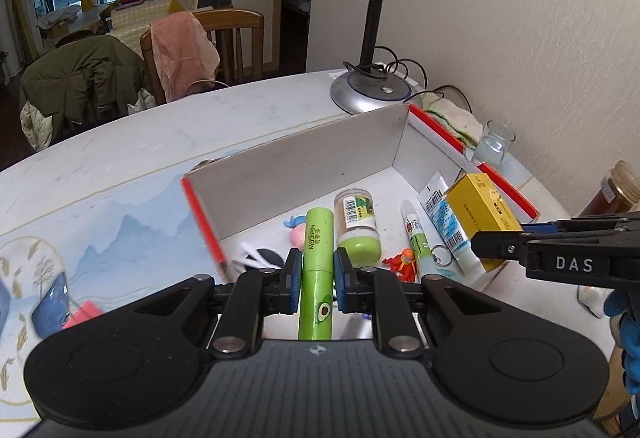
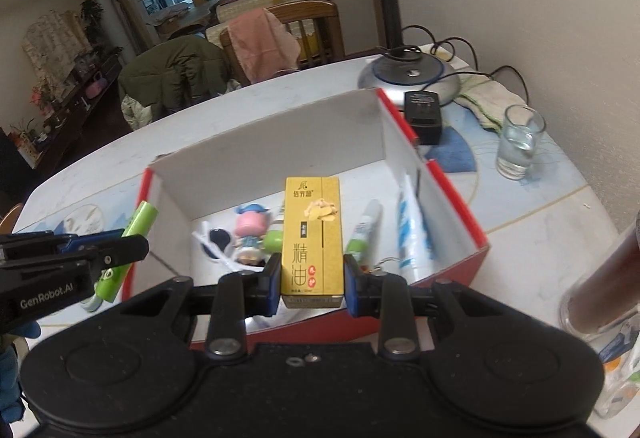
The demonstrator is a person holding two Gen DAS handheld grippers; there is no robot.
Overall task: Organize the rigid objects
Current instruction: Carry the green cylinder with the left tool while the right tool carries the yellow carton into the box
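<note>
Green tube (image 1: 317, 266): clamped between the pads of the left hand-held gripper (image 1: 316, 278), lower centre of the left view, tip out over the box's near-left corner.
Yellow carton (image 2: 311, 238): upright, pinched at its lower sides by the right hand-held gripper (image 2: 311, 286), centre of the right view, above the box's near edge.
Red-edged box (image 2: 460, 197): open, on the surface, already crowded (jar, glue stick, white tube, small figures lying loose inside).
Risk, tube: round and smooth, held near mid-length; likely to roll or tip on release and strike the green-lidded jar (image 1: 357, 226) just ahead.
Risk, carton: tall with a narrow footing; apt to topple onto the pink figure (image 2: 250, 234) or the glue stick (image 2: 362, 234) if set down standing.
Risk, collision: both tools close over the same near edge (right one entering from the right edge of the left view); crossing paths could knock either load free.
Risk, surroundings: glass of water (image 2: 520, 141) at upper right of the right view, near the box wall; a wide swing could upset it beside the black adapter (image 2: 423, 115).
</note>
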